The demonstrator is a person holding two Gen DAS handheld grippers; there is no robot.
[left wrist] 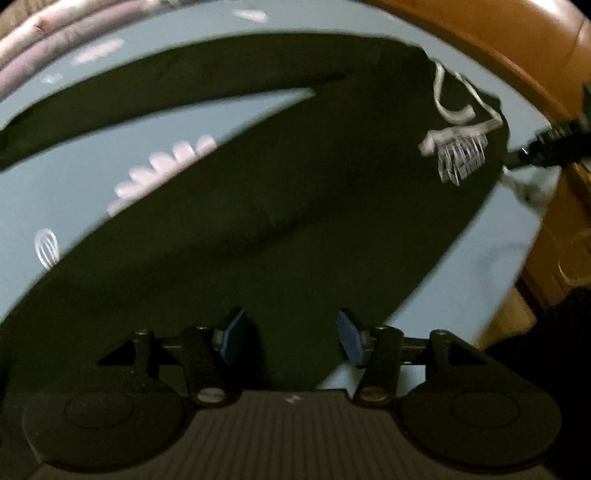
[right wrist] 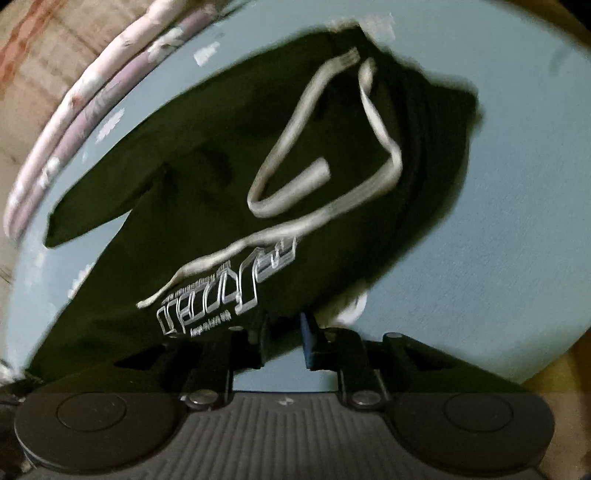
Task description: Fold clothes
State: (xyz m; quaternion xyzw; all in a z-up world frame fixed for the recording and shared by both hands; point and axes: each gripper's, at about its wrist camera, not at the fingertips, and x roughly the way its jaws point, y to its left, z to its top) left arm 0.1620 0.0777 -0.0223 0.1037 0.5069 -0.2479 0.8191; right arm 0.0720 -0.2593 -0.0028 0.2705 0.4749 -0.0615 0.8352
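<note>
Dark trousers lie spread on a light blue sheet, both legs running off to the left. Their white drawstring and white printed logo sit near the waistband. My left gripper hovers open over the nearer leg, blue pads apart with nothing pinched between them. My right gripper stands narrow at the waistband, and the cloth's edge runs in between its fingers. The left wrist view shows that right gripper at the far right, on the waistband edge, with a white scrap of cloth just below it.
An orange-brown wooden bed frame curves round the sheet's far right side. Pink and white striped bedding lies along the top left edge. Bare blue sheet shows to the right of the trousers.
</note>
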